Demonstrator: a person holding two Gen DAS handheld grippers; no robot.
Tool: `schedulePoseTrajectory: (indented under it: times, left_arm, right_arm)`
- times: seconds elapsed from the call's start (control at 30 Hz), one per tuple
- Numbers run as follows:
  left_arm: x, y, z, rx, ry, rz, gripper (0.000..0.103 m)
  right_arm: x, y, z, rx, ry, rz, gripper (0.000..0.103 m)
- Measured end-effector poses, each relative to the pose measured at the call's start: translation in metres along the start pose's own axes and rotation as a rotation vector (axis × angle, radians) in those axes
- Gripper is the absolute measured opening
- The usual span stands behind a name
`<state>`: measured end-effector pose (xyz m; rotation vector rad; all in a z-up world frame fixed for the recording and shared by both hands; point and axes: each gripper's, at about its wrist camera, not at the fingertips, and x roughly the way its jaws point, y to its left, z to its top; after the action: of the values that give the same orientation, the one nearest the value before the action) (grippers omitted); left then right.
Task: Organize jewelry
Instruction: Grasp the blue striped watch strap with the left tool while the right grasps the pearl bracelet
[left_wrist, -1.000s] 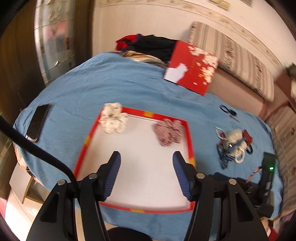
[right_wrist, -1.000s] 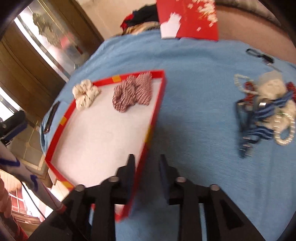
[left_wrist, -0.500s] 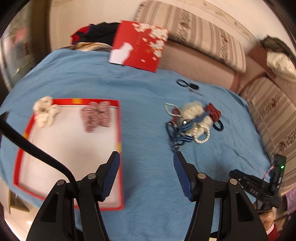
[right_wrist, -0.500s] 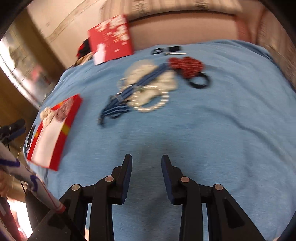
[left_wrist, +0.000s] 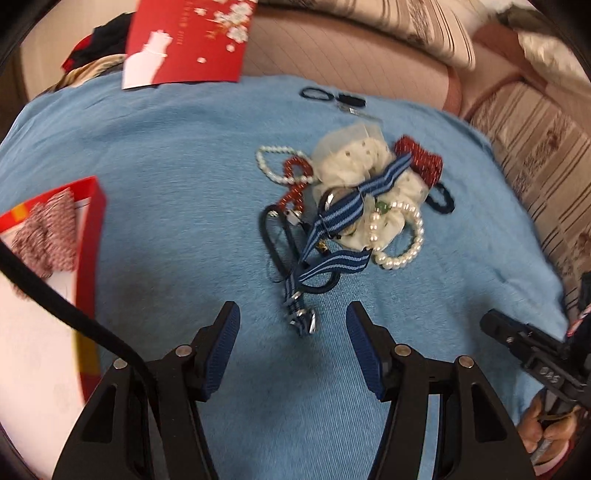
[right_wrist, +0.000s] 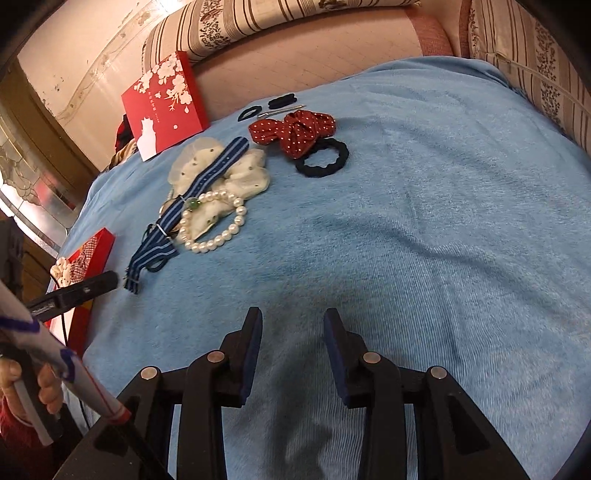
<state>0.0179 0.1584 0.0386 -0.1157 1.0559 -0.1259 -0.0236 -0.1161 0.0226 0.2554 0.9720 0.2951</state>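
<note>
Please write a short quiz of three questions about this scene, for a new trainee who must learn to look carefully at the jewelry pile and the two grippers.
1. True or false: the left gripper holds the blue striped strap.
2. Which item lies partly on the cream scrunchie? A) black hair tie B) pearl bracelet C) red tray
3. Fill in: the checked scrunchie lies in the red ____.

Key: 1. False, it is open and empty. 2. B. 3. tray.

Your right gripper (right_wrist: 291, 328) hovers, jaws apart and empty, over the blue cloth (right_wrist: 424, 240), well short of the pearl bracelet (right_wrist: 216, 225) (lying on the cream scrunchie (right_wrist: 243, 173)).
</note>
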Motion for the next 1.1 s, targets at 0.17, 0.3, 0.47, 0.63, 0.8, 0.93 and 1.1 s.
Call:
schedulePoseTrajectory:
  times: [0.17,0.3,0.47,0.63,0.8,0.93,1.1]
  left_arm:
    - [0.011,0.001,0.000,-0.034,0.026,0.027,0.009]
    - [-0.019,0.006,-0.009,-0.053,-0.021,0.021,0.009]
    - [-0.067,0.009,-0.044,-0.017,-0.045,-0.009,0.009]
    - [-0.091,0.016,-0.091,0.021,0.007,-0.024,0.009]
    - [-0.110,0.023,-0.105,0.034,-0.023,-0.013,0.036]
    - [-0.117,0.016,-0.095,0.054,-0.081,-0.011,0.049]
    - [-0.088,-0.006,-0.073,0.140,-0.061,-0.018,0.050]
  right_arm:
    - [0.002,-0.002,0.000,0.005,-0.013,0.020,0.037]
    - [0.000,-0.004,-0.002,0.011,-0.018,0.021,0.037]
    - [-0.004,-0.006,-0.005,0.016,-0.027,0.012,0.037]
    - [-0.004,-0.004,-0.006,0.009,-0.028,0.008,0.037]
    - [-0.003,-0.001,-0.008,-0.009,-0.027,-0.002,0.037]
    - [-0.003,-0.001,-0.010,-0.003,-0.029,-0.004,0.038]
    - [-0.005,0.000,-0.004,0.028,-0.016,0.033,0.039]
